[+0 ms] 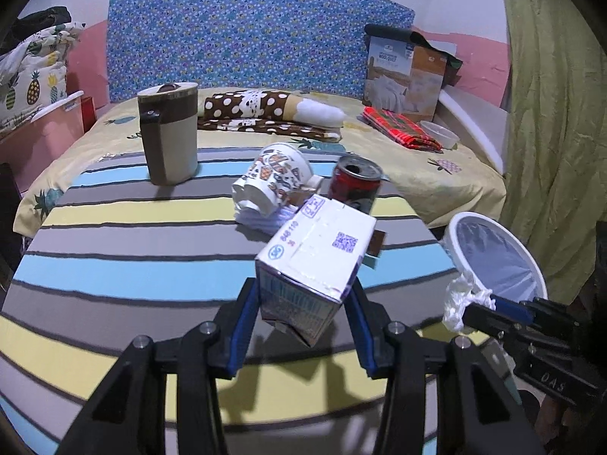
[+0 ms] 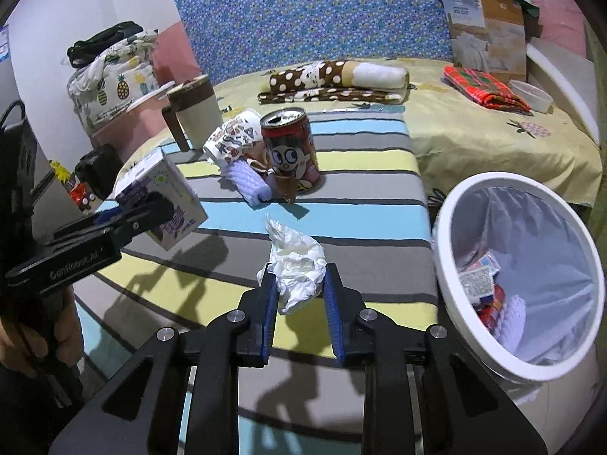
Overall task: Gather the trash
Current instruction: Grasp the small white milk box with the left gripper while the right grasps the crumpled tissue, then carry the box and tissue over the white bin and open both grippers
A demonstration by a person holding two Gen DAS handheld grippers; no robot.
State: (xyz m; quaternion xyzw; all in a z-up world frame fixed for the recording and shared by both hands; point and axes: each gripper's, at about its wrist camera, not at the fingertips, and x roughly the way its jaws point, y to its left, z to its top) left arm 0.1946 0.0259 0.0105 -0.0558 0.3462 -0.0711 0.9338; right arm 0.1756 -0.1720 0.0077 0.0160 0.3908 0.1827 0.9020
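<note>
Left of the white bin (image 2: 447, 204), left gripper (image 1: 303, 295) jaws pinch the light, crushable carton (image 1: 318, 254) across its side walls; right gripper (image 2: 299, 284) jaws pinch the soft crumpled tissue (image 2: 296, 261) mid-wad.

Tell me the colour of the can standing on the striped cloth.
Red can with a cartoon face; right wrist view shows it best.

1. One milk carton (image 1: 315, 261), between the left gripper's (image 1: 303, 303) fingers.
2. One crumpled tissue (image 2: 297, 265), in the right gripper (image 2: 299, 288).
3. One red can (image 2: 290, 148) ahead.
4. One patterned cup (image 1: 275, 178).
5. One mug (image 1: 170, 132).
6. One bin (image 2: 447, 265), right.
</note>
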